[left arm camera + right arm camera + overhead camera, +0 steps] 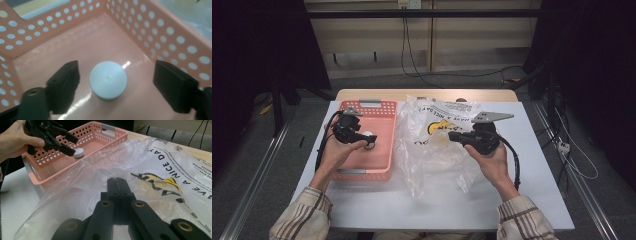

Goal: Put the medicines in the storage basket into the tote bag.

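The right tongs (pixel 117 195) are clenched, seemingly pinching the clear printed plastic bag (pixel 437 145) to steady it. The left tongs (pixel 115 85) are released, straddling a small white round cap (pixel 108 79) inside the pink perforated plastic basket (pixel 379 107). Beyond the white surface (pixel 537 150), cables trail across a dim room.

A: Overhead light falls bright on the white tabletop (pixel 542 165); the room's far left and right corners sink into darkness.

B: The crinkled clear plastic bag (pixel 437 145) glints. In the left gripper view everything is soft, with glare streaks on the perforated pink plastic basket (pixel 95 37) floor.
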The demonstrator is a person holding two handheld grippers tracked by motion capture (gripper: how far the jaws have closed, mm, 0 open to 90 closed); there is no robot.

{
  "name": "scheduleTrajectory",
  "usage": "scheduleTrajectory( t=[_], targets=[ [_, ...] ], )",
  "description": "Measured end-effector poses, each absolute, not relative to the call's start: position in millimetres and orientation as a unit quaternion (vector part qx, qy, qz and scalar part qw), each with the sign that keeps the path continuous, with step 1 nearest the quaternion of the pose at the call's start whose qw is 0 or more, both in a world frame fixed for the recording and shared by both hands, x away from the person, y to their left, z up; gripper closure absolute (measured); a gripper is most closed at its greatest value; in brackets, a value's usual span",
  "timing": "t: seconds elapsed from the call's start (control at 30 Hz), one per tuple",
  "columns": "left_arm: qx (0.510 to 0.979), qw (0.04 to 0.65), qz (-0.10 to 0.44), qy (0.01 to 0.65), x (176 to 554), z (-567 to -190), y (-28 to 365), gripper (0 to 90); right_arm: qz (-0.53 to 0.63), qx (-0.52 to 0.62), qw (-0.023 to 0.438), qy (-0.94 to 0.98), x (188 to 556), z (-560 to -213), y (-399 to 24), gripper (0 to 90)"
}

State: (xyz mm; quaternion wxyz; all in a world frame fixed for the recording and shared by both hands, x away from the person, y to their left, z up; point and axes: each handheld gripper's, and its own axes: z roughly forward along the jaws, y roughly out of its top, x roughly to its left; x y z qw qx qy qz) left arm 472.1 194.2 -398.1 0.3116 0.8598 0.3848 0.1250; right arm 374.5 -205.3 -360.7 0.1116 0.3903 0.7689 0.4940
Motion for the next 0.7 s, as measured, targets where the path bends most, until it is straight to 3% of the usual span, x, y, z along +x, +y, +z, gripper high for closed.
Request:
scheduleTrajectory(
  t=[0.07, 0.13, 0.3, 0.4, 0.7],
  targets=[
    [0.864, 0.306, 0.122, 0.380, 474, -399, 192, 29.5, 0.493, 0.391, 0.110, 0.770, 375, -361, -205, 90.0],
    [0.862, 0.306, 0.113, 0.389, 477, -403, 193, 28.6, 0.491, 0.390, 0.109, 0.771, 375, -362, -204, 90.0],
    [0.872, 0.282, 0.107, 0.386, 481, -412, 191, 35.9, 0.491, 0.389, 0.108, 0.772, 375, -362, -202, 90.0],
    [0.876, 0.273, 0.105, 0.383, 482, -413, 192, 45.2, 0.491, 0.389, 0.109, 0.772, 375, -362, -203, 90.0],
    [0.875, 0.267, 0.108, 0.389, 482, -416, 192, 50.4, 0.488, 0.388, 0.108, 0.775, 375, -364, -201, 90.0]
  ],
)
